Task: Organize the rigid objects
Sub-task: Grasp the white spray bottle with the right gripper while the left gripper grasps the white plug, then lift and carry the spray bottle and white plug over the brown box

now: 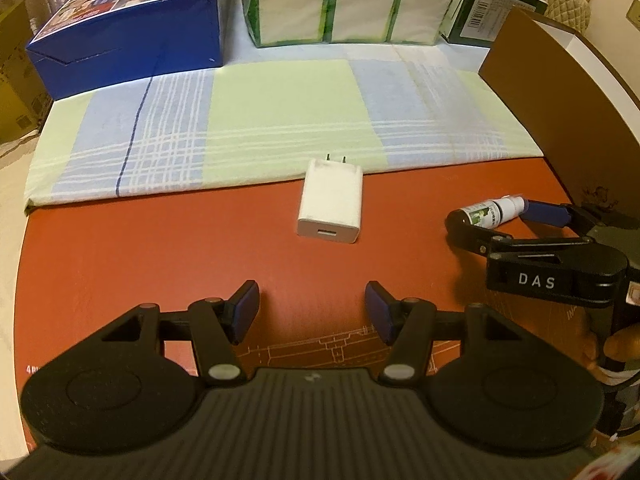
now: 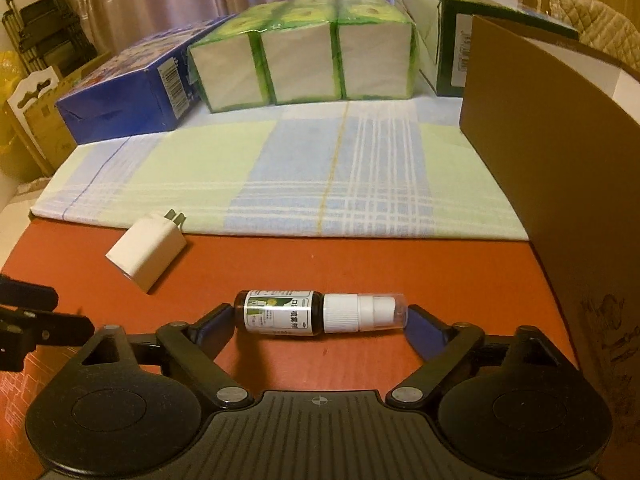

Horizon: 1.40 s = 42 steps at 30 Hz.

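Note:
A white USB charger (image 1: 331, 204) lies flat on the red mat, prongs toward the checked cloth; it also shows in the right wrist view (image 2: 147, 255). My left gripper (image 1: 311, 312) is open and empty, just short of the charger. A small spray bottle (image 2: 320, 312) with a dark body and white capped nozzle lies on its side across my right gripper (image 2: 320, 326). The right pads touch both ends of the bottle, which rests on the mat. In the left wrist view the bottle (image 1: 491, 211) sits between the right fingers (image 1: 546, 213).
A checked green and blue cloth (image 1: 280, 120) covers the far half of the table. On it stand a blue box (image 1: 132, 32), a pack of green tissue boxes (image 1: 344, 4) and a dark green carton (image 1: 492, 12). A brown cardboard box (image 2: 552, 160) stands at right.

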### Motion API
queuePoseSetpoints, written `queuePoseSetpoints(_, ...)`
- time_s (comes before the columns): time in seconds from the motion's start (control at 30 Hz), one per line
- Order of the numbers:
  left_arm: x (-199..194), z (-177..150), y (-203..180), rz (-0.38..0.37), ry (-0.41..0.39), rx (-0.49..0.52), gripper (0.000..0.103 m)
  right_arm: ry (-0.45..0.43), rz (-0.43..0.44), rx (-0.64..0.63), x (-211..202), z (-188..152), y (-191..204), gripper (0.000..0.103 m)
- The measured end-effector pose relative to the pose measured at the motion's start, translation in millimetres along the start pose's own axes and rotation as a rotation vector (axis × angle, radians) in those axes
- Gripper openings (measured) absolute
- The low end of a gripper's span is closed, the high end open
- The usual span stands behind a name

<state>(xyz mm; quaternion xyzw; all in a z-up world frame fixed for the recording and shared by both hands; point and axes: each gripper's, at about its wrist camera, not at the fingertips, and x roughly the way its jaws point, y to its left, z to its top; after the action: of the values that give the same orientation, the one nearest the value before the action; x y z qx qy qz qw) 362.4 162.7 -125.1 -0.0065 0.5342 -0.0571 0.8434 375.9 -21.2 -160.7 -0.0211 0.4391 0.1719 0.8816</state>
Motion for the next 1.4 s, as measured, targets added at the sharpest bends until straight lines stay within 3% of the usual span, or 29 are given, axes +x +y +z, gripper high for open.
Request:
queuePoseSetpoints(0.43, 7, 12, -13, -0.039, -0.063, 0.086, 0.055, 0.006, 0.004, -0.027, -1, 0, -1, 0.086)
queuePoseSetpoints(0.67, 25, 27, -21, -0.012, -0.1, 0.165, 0.054, 0.014, -0.013, -0.002, 0, 5, -10, 0.086)
queuePoseSetpoints(0.93, 48, 41, -18, -0.01, -0.078, 0.176, 0.049, 0.026, -0.021, 0.008, 2, 11, -18, 0.086)
queuePoseSetpoints(1.1, 55, 44, -19, -0.009, -0.078, 0.167, 0.036, 0.035, -0.023, -0.008, 3, 11, -17, 0.086)
queuePoseSetpoints(1.4, 48, 34, -22, 0.006, -0.072, 0.148, 0.036, 0.041, -0.022, -0.024, 2, 9, -17, 0.086)
